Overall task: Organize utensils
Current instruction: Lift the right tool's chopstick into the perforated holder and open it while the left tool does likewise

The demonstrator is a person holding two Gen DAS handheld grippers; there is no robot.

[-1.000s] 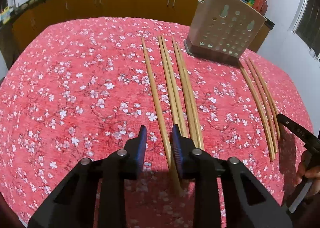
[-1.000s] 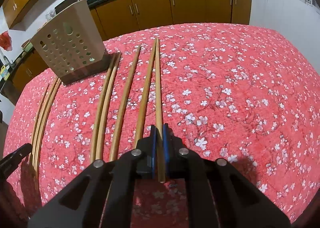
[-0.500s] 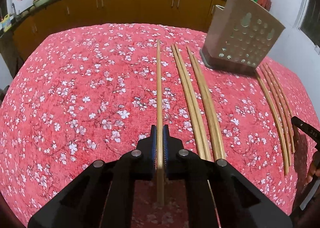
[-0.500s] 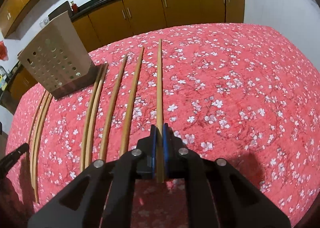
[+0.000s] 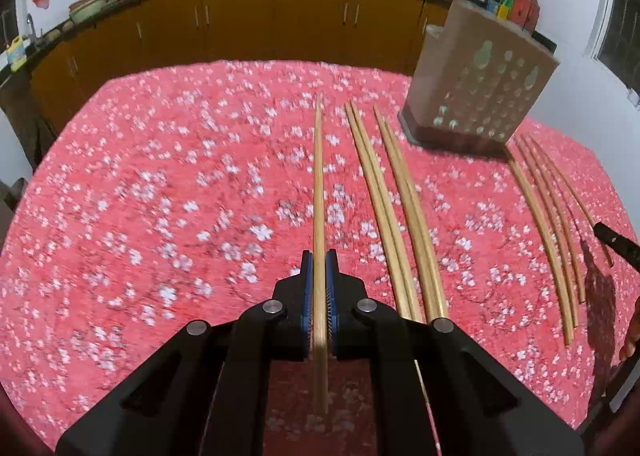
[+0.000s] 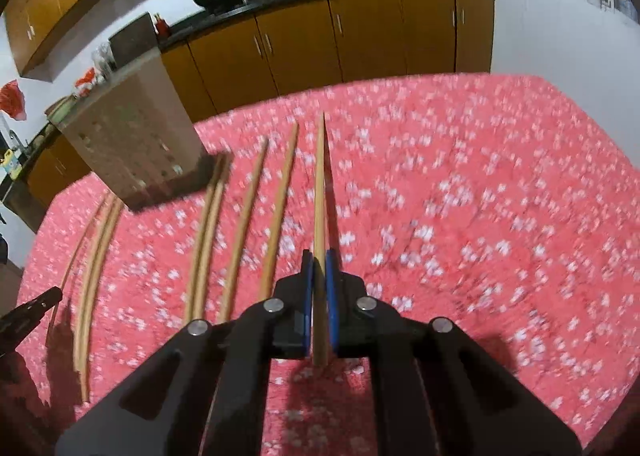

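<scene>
Two hand-held grippers, left (image 5: 319,268) and right (image 6: 319,268), each clamping one chopstick (image 5: 319,175) (image 6: 319,183).

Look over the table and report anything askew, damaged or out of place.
Nothing stands out. The loose chopsticks lie in roughly parallel rows on the floral cloth, the perforated holder stands upright, and each gripper, left and right, clamps one chopstick.

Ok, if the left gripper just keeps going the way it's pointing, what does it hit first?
Probably nothing on the table. The left gripper, shut on a chopstick, points over bare red tablecloth; the utensil holder sits off to its right. Beyond that, the cabinets, though depth is unclear.
</scene>
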